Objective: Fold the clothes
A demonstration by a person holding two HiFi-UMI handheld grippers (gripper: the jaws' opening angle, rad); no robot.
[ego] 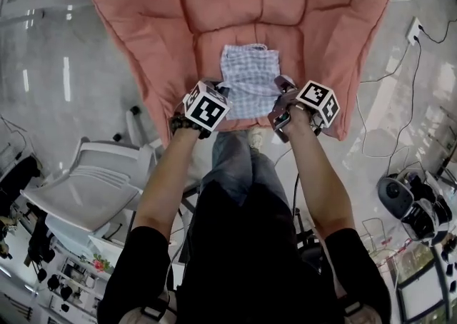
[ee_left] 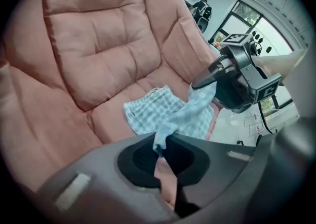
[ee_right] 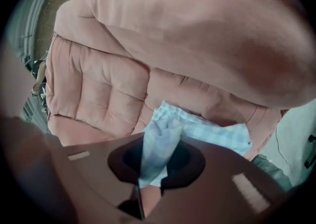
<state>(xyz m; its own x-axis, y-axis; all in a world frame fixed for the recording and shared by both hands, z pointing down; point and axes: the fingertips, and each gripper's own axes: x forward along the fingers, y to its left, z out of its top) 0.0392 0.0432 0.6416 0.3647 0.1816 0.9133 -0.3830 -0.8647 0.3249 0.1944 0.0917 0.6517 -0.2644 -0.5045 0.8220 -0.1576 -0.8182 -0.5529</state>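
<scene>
Left tool (ee_left: 160, 153) and right tool (ee_right: 149, 171) pinch checked garment (ego: 248, 76) on pink armchair (ego: 235, 1), white chair (ego: 86, 187) beside

You have no words, brand names or numbers to read anywhere here. The only printed marks are black-and-white square patterns on the left marker cube (ego: 207, 107) and the right marker cube (ego: 319, 101), with no letters or digits.
</scene>
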